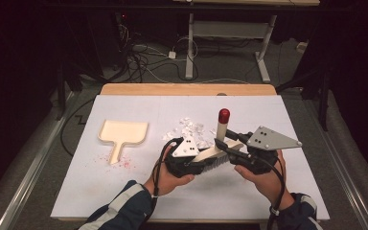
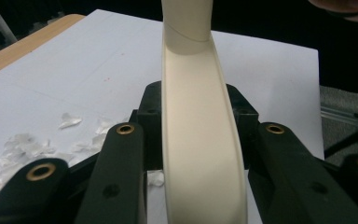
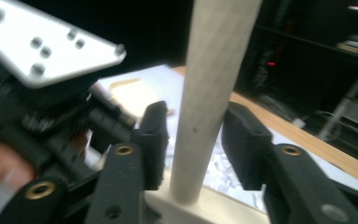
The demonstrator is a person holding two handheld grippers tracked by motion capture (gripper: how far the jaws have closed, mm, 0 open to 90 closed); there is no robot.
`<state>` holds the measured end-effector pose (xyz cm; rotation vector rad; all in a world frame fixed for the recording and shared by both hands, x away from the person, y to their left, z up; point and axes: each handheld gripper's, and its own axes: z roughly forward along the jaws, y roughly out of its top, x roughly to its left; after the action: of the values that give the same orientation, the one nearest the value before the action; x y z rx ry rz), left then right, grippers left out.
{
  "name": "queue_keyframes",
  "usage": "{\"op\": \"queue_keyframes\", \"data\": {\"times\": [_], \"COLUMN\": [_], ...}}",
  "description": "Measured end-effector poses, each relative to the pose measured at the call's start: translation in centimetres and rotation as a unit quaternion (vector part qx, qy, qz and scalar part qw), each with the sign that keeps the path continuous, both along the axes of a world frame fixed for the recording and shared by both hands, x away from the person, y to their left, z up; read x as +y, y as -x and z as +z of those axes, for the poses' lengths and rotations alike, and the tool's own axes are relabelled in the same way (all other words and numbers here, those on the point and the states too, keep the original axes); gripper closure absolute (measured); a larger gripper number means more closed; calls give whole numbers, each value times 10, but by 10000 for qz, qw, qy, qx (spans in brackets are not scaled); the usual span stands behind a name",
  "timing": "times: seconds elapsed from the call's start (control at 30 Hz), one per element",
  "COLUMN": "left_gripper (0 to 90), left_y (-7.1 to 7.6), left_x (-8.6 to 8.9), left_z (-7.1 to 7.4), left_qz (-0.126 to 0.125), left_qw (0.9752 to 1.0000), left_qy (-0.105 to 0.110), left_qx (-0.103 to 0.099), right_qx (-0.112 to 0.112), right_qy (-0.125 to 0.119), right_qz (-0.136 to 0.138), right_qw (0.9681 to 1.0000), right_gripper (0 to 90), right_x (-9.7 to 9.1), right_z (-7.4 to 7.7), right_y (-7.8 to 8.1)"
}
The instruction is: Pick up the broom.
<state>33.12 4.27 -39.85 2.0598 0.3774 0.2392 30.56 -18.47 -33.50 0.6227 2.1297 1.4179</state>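
White shards beside brush | left tongs pinching brush | right tongs spread | dustpan apart

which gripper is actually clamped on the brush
The left gripper: its pads press the brush's cream back. The right gripper's jaws stand apart around the handle.

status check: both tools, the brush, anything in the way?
Left tool shut on brush head. Right tool open around its handle, pads not touching. Clear scraps beside, dustpan off left.
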Motion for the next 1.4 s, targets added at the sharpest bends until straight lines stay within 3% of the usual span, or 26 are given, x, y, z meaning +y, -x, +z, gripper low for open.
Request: {"op": "queue_keyframes", "data": {"times": [0.1, 0.13, 0.23, 0.3, 0.43, 0.57, 0.63, 0.7, 0.87, 0.97, 1.03, 1.1, 1.17, 1.23, 1.4], "left_gripper": [655, 655, 655, 655, 655, 654, 655, 655, 651, 632, 606, 588, 522, 411, 315], "left_y": [3, 4, 4, 5, 12, 17, 19, 19, 17, 16, 15, 16, 15, 14, 11], "left_x": [3, 4, 11, 14, 17, 17, 16, 16, 17, 16, 18, 20, 24, 30, 52], "left_z": [-2, -3, -5, -6, -12, -16, -16, -15, -17, -17, -16, -14, -10, -7, 2], "left_qz": [-145, -167, -380, -489, -810, -1130, -1265, -1376, -1466, -1456, -1419, -1333, -1134, -783, -95], "left_qw": [9995, 9992, 9984, 9977, 9944, 9909, 9895, 9882, 9871, 9873, 9881, 9892, 9917, 9951, 9974], "left_qy": [-262, -353, -425, -464, -670, -725, -690, -650, -589, -595, -562, -610, -597, -580, -529], "left_qx": [-27, -54, 0, 39, 72, 132, 123, 159, 258, 219, 213, 64, -27, -169, -479], "right_qx": [-43, -30, 81, 313, 535, 771, 825, 884, 1015, 1070, 946, 921, 964, 941, 903], "right_qy": [286, 419, 869, 1097, 1745, 1784, 1863, 1972, 1808, 1723, 1736, 1750, 1763, 1696, 1527], "right_qz": [270, 490, 911, 1166, 1273, 1874, 2180, 2317, 2766, 2748, 2791, 2778, 2600, 2534, 2199], "right_qw": [9992, 9979, 9920, 9866, 9749, 9629, 9544, 9485, 9383, 9399, 9397, 9401, 9445, 9477, 9592], "right_gripper": [525, 502, 471, 455, 411, 417, 433, 465, 631, 655, 670, 675, 676, 677, 677], "right_x": [-5, -8, -15, -20, -17, -8, -2, 3, 7, 7, 7, 8, 8, 6, -5], "right_z": [-2, -3, -9, -18, -40, -53, -59, -66, -77, -78, -78, -76, -75, -73, -68], "right_y": [0, -1, -4, -9, -15, -15, -15, -14, -17, -16, -17, -16, -14, -16, -22]}}
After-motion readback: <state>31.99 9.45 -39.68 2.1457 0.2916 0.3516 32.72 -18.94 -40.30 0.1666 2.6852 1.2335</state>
